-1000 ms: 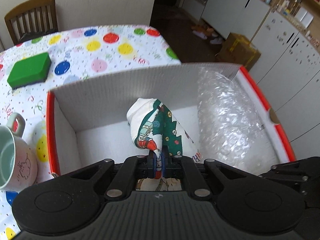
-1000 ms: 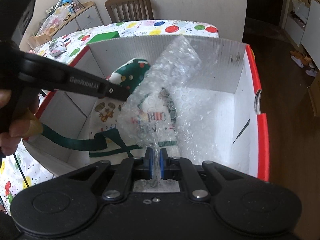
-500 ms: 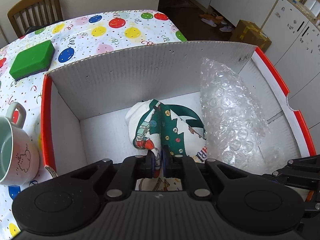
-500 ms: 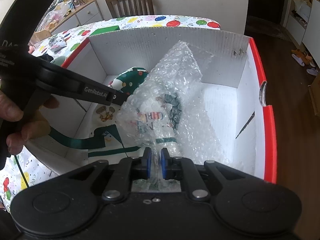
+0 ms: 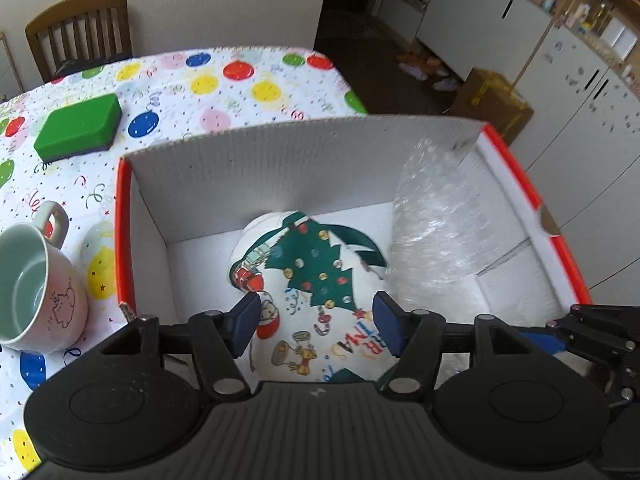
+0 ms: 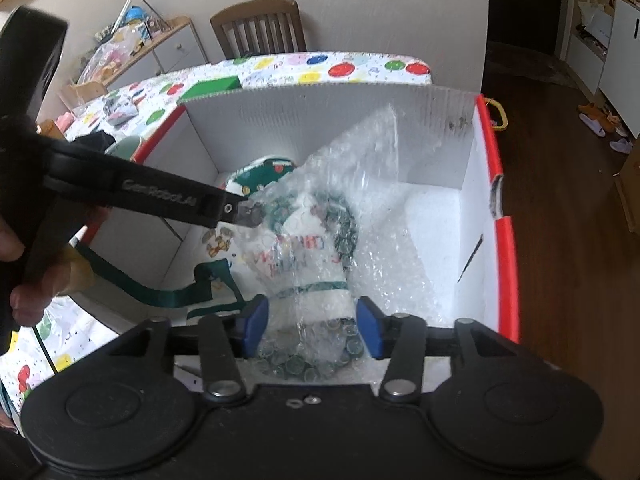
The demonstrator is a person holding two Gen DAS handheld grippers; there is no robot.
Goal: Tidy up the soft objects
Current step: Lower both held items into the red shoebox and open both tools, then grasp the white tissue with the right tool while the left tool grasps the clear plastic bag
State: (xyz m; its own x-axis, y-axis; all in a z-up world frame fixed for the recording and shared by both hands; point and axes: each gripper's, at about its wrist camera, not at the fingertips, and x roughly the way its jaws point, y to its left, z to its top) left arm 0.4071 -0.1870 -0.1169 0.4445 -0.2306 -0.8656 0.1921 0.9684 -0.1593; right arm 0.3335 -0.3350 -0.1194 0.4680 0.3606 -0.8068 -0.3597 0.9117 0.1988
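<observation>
Cloth bag (image 5: 316, 292), printed with a Christmas tree, lies on the floor of the box (image 5: 304, 160), straight below and ahead of the left gripper (image 5: 316, 322), its length running away from the tool toward the far wall. Bubble wrap (image 6: 360, 208) stands crumpled at the bag's right, leaning toward the far right corner and partly draped over the cloth; it sits straight ahead of the right gripper (image 6: 310, 324), so each tool is nearest its own item. Both tools tilt steeply down into the box, side by side. Jaws of both are opening: the left pads stand apart with the bag under the gap and untouched, the right pads stand clear on either side of the wrap's near end. Judging by this, both items are being let go inside the box, and the likely next move is straight up and out.
</observation>
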